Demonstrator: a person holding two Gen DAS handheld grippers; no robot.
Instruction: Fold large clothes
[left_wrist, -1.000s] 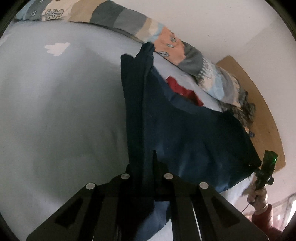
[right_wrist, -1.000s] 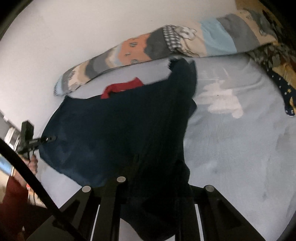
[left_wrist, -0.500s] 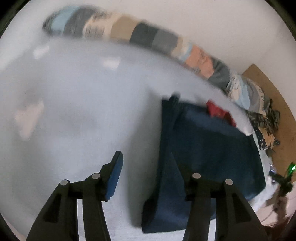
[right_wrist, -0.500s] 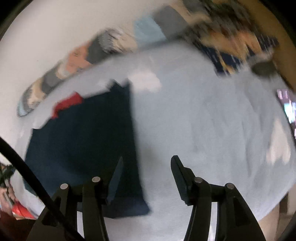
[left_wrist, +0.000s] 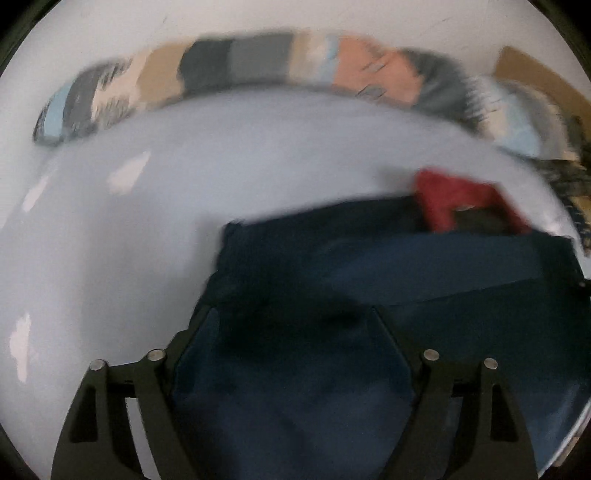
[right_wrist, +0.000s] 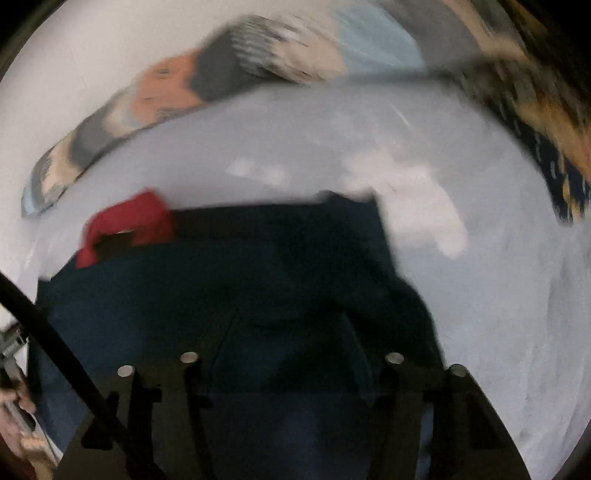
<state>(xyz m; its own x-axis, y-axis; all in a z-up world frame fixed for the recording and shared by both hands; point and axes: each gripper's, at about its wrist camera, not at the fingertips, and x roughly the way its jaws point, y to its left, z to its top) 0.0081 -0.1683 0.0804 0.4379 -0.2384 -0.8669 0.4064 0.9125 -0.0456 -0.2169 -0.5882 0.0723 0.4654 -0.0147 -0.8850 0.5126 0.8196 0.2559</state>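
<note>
A large navy blue garment (left_wrist: 424, 266) lies folded on a pale blue bed sheet (left_wrist: 147, 229), with a red part (left_wrist: 447, 199) at its far edge. My left gripper (left_wrist: 295, 325) is open, its jaws wide apart over the garment's near left part. In the right wrist view the garment (right_wrist: 207, 280) fills the lower middle, red part (right_wrist: 129, 221) at far left. My right gripper (right_wrist: 291, 332) is open above the garment's near right part. Both views are motion-blurred.
A patchwork rolled blanket (left_wrist: 258, 70) runs along the bed's far edge by the white wall; it also shows in the right wrist view (right_wrist: 221, 77). Patterned cloth (right_wrist: 546, 122) lies at far right. A wooden board (left_wrist: 535, 77) stands at the corner.
A second ago both grippers were shut on the garment's edge. They let go and opened, swung away, and now sit open over the folded garment.
</note>
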